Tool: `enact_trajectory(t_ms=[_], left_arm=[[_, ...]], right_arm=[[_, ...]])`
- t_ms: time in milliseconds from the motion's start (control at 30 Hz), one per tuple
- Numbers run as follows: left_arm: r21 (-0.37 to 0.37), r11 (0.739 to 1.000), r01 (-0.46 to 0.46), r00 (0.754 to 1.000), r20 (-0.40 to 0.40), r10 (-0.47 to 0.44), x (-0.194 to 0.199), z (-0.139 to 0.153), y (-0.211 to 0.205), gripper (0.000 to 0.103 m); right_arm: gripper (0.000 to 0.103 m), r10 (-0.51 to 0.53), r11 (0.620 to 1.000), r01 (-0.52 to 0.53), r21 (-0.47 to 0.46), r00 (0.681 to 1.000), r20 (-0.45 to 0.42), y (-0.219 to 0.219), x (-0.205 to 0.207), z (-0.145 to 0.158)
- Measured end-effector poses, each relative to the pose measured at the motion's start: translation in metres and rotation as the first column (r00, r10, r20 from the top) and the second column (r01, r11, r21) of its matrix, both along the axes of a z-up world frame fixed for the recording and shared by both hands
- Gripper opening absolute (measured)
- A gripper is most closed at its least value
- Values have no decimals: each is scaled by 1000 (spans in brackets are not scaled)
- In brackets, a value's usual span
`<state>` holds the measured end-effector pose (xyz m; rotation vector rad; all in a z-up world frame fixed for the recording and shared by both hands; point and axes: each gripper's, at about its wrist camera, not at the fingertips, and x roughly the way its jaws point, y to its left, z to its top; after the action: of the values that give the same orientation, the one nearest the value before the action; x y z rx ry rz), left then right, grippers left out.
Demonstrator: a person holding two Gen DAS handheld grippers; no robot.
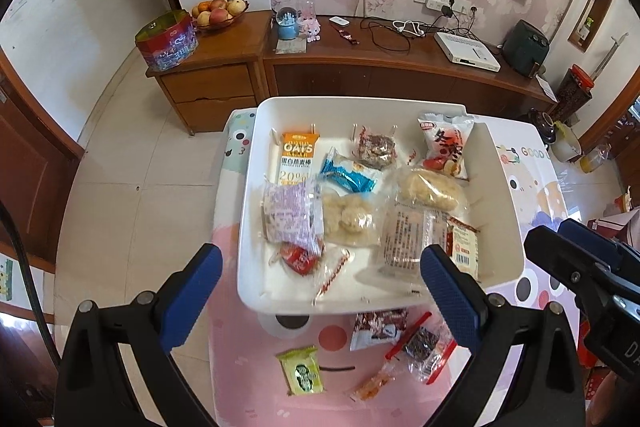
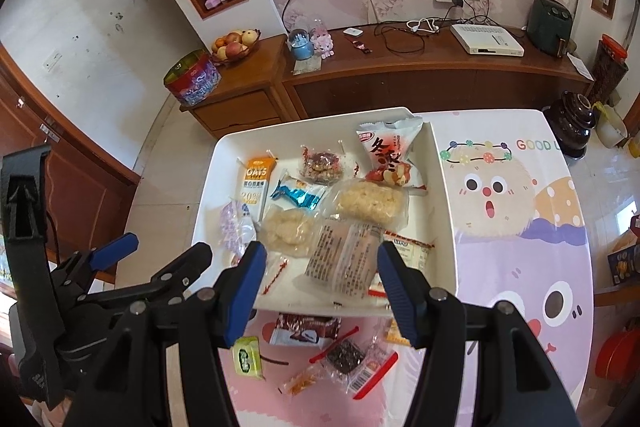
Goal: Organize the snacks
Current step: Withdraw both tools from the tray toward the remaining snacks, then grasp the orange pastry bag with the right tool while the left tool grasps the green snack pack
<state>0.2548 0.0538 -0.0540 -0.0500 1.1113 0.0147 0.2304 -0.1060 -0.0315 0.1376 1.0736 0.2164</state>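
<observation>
Snacks are the matter here: most already lie in the white tray (image 1: 502, 187), while a few wait on the desk (image 2: 520, 267) by its near edge; both grippers hang above that near edge with nothing between their jaws, the left gripper (image 1: 320, 291) spread wide, the right gripper (image 2: 320, 291) standing about half open; just below them lie a brown chocolate packet (image 2: 306, 333), a clear packet with red ends holding a dark cake (image 2: 348, 361), a small orange packet (image 2: 302, 381) and a green packet (image 2: 247, 355), all outside the tray; the step in hand looks like choosing the next loose packet; the next move calls for one gripper to drop over a packet, close on its crinkly wrapper, then lift it over the tray's near wall.
</observation>
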Motion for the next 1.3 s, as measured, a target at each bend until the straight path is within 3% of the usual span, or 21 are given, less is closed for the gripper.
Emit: enact_trajectory(t_ms=[300, 633, 867, 1067, 1300], left_arm=[[7, 1000, 3, 1000, 16, -3, -39, 6, -2, 99], [59, 997, 47, 998, -31, -46, -84, -23, -4, 99], [77, 997, 30, 994, -112, -21, -116, -62, 13, 99], [80, 997, -6, 982, -190, 21, -134, -98, 35, 99], [73, 997, -34, 978, -201, 48, -143, -119, 50, 99]], right_arm=[[59, 30, 999, -29, -13, 999, 39, -3, -37, 9], [59, 92, 994, -90, -56, 995, 35, 2, -76, -7], [59, 131, 988, -132, -79, 991, -16, 10, -98, -35], [58, 160, 981, -170, -93, 982, -104, 21, -113, -76], [56, 170, 981, -186, -61, 964, -205, 39, -121, -126]])
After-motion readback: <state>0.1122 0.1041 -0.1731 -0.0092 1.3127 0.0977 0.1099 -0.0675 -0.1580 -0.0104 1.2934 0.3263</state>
